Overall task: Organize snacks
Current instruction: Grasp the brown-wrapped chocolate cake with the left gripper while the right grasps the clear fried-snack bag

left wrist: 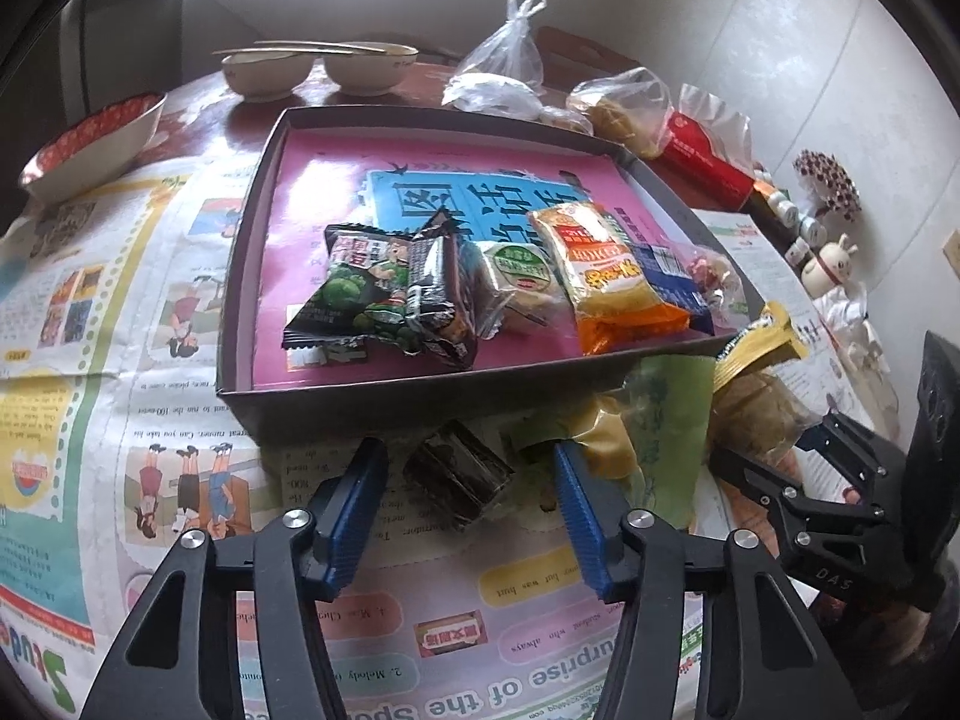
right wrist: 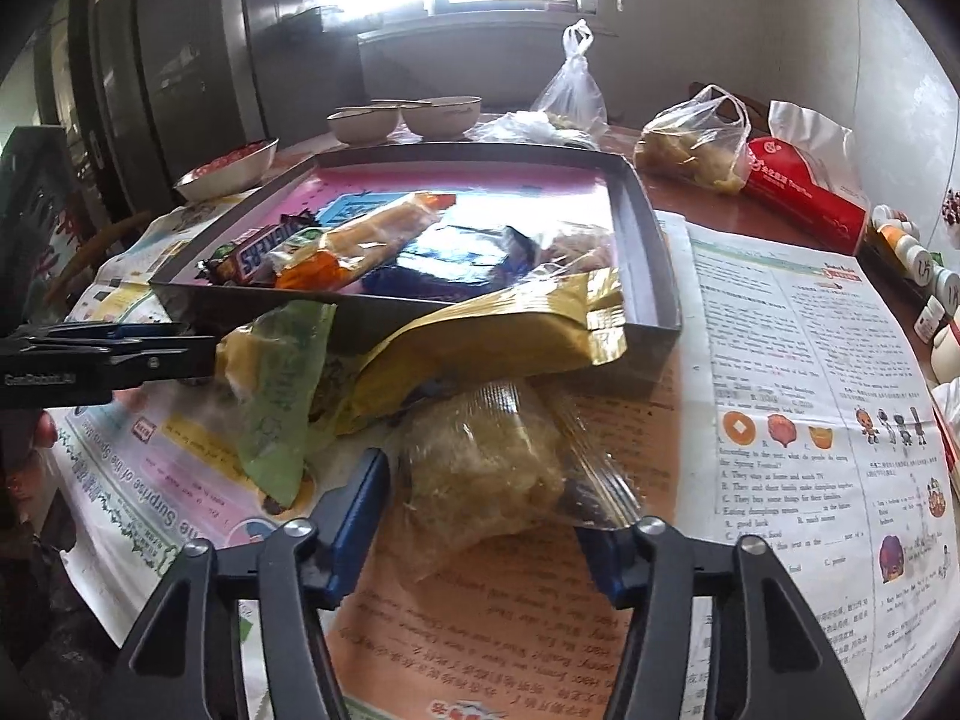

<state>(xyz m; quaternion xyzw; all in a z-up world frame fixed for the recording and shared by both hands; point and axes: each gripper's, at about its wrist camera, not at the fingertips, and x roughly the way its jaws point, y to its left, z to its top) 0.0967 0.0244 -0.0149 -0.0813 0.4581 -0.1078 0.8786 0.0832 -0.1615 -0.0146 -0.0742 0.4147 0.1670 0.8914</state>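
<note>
We take the loose snacks lying in front of the tray [left wrist: 240, 276] as the matter in hand. In the lower centre of the left wrist view a small dark-wrapped snack [left wrist: 459, 474] lies on the newspaper [left wrist: 90, 300], just below the tray's near wall. It sits between the blue pads of the left gripper [left wrist: 471, 516]. The jaws stand partly apart, with a gap on each side of the snack, so nothing is gripped yet.

In the right wrist view a clear-wrapped yellowish pastry [right wrist: 486, 468] fills the lower centre, between the blue pads of the right gripper [right wrist: 480, 516]. The left pad looks to lie against the wrapper and the right pad is hidden under its edge; we cannot tell whether the grip has taken.

Just above the pastry a gold pouch [right wrist: 492, 330] leans on the tray's near wall, and a green-and-yellow wrapped snack [right wrist: 276, 396] lies to its left.

We judge this the pick-up step for both hands. Several packets, among them an orange packet [left wrist: 606, 276], already lie in the tray. The next move calls for closing on each snack, lifting clear of the wall, and setting it down in the bare pink area at the tray's upper left.
</note>
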